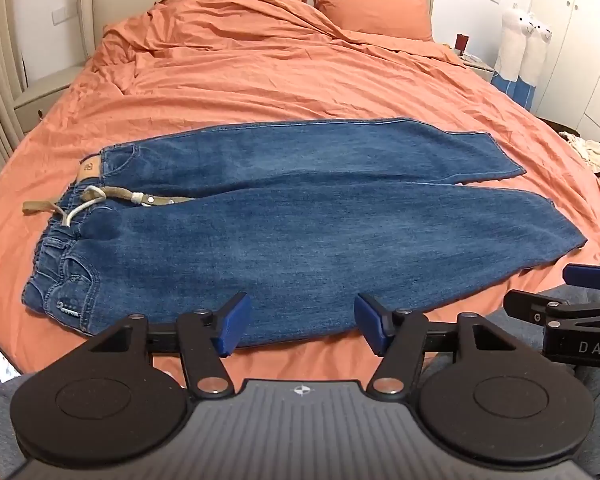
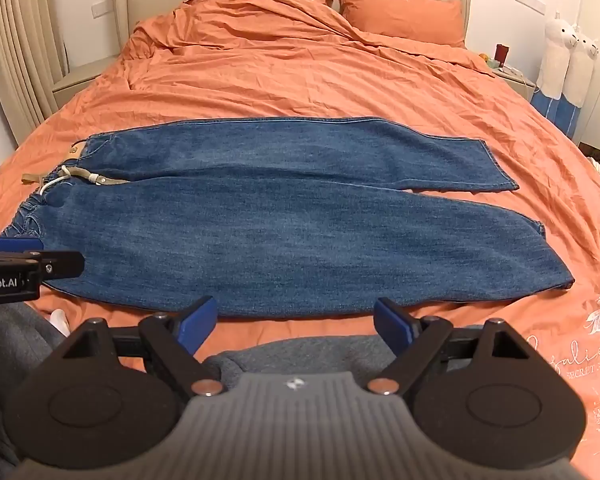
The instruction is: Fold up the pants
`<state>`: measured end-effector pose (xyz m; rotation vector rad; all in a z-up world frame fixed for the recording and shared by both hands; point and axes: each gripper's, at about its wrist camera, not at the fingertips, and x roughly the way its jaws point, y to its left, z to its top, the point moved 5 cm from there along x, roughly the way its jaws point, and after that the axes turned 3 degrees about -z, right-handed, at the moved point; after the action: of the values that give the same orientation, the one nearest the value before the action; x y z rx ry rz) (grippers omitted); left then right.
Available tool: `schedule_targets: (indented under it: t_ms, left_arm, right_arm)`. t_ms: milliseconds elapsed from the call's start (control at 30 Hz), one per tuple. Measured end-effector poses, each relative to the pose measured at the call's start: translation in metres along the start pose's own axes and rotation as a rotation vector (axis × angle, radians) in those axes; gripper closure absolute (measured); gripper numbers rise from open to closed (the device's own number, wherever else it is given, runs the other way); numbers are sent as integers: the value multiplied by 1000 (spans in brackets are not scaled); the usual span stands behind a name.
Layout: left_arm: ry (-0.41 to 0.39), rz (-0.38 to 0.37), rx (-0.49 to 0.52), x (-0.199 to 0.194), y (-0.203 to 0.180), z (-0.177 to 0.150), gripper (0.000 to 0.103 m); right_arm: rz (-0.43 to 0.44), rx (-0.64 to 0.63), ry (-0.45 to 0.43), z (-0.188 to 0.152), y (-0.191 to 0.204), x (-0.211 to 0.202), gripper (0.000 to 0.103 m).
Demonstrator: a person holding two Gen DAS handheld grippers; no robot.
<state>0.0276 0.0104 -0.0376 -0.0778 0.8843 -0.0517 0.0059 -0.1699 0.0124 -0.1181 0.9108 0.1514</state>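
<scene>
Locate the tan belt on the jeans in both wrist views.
Left wrist: belt lies left of centre, across the waistband, one end trailing onto the orange sheet.
Right wrist: belt sits at the far left, mid-height, smaller.
Shared landmark: the tan leather patch on the waistband, just above the belt in both.
</scene>
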Motion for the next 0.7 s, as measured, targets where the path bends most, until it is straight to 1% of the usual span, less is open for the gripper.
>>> schedule_targets:
  t_ms: [700]
  left_arm:
    - [-2,3,3,-5,-3,-5,32]
  right_arm:
    - [1,-2,-15,0,4,-7,21]
